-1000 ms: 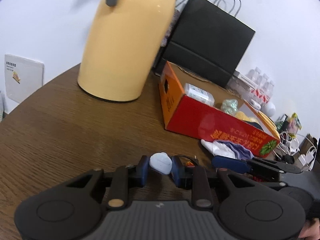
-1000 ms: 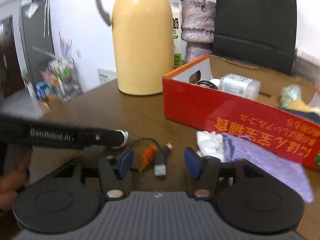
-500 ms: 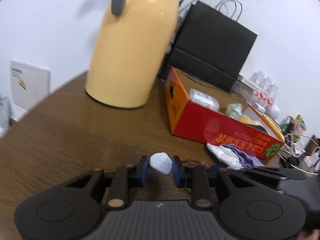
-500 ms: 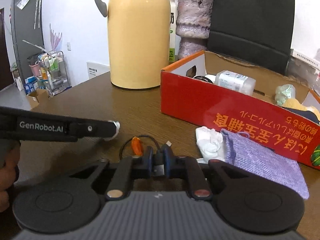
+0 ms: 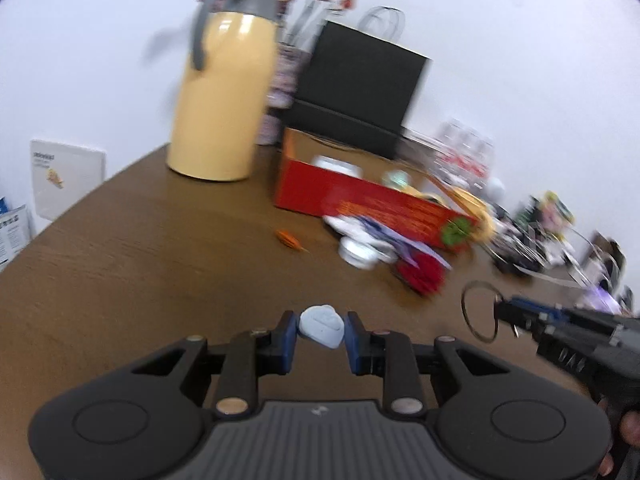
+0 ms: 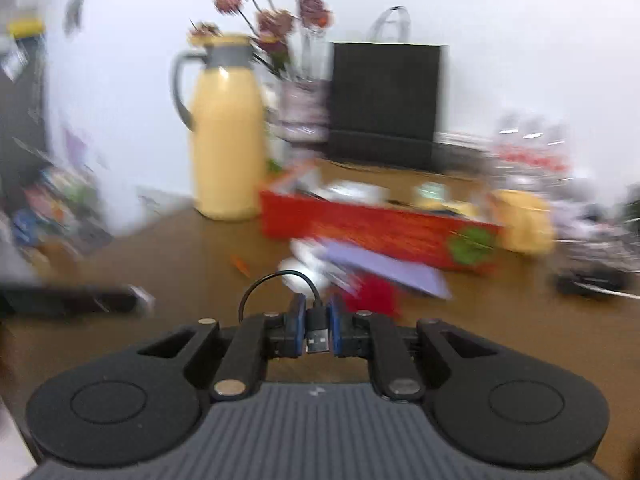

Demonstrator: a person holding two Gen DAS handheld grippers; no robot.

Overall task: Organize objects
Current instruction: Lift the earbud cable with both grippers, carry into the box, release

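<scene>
While the left tool (image 5: 322,336) is pinching a pale blue lump (image 5: 322,325) at lower centre, only the right wrist view is showing the right tool (image 6: 318,328) clamping a black USB cable (image 6: 317,330) above the counter (image 6: 168,256); the red box (image 6: 372,228) is sitting mid-frame.

Tabletop (image 5: 120,264): brown wood grain, matt. Yellow jug (image 5: 224,96), far left: glossy, smooth, grey plastic-looking handle. Red box (image 6: 360,228): printed cardboard, slight sheen. Black bag (image 5: 360,80), far: matt paper. Left hand-held gripper (image 5: 321,330): matt black plastic, blue pads.
</scene>
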